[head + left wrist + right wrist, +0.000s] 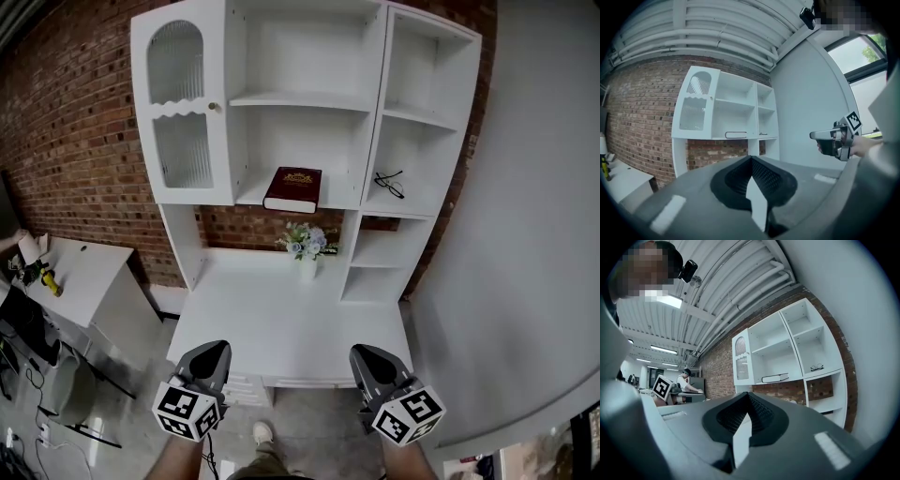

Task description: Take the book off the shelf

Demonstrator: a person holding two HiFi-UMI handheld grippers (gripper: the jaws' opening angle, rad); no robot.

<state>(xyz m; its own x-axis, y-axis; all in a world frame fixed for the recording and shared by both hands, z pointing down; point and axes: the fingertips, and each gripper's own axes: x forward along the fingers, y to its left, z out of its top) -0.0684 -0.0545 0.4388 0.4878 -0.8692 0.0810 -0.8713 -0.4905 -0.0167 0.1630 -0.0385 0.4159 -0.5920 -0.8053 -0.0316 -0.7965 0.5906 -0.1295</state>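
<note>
A dark red book (293,188) with gold print lies flat on the middle shelf of the white shelf unit (305,103). It also shows as a thin slab in the left gripper view (736,135) and in the right gripper view (775,378). My left gripper (217,348) and right gripper (362,352) hover side by side over the desk's near edge, well short of the book and below it. Both point level toward the shelves. The left gripper (752,159) has its jaws together with nothing between them. So does the right gripper (749,395).
A pair of glasses (389,184) lies in the right shelf compartment. A small vase of flowers (307,246) stands on the white desk (281,328) under the book. A glazed cabinet door (180,103) is at the left, a grey wall at the right, and a white side table (80,272) at the far left.
</note>
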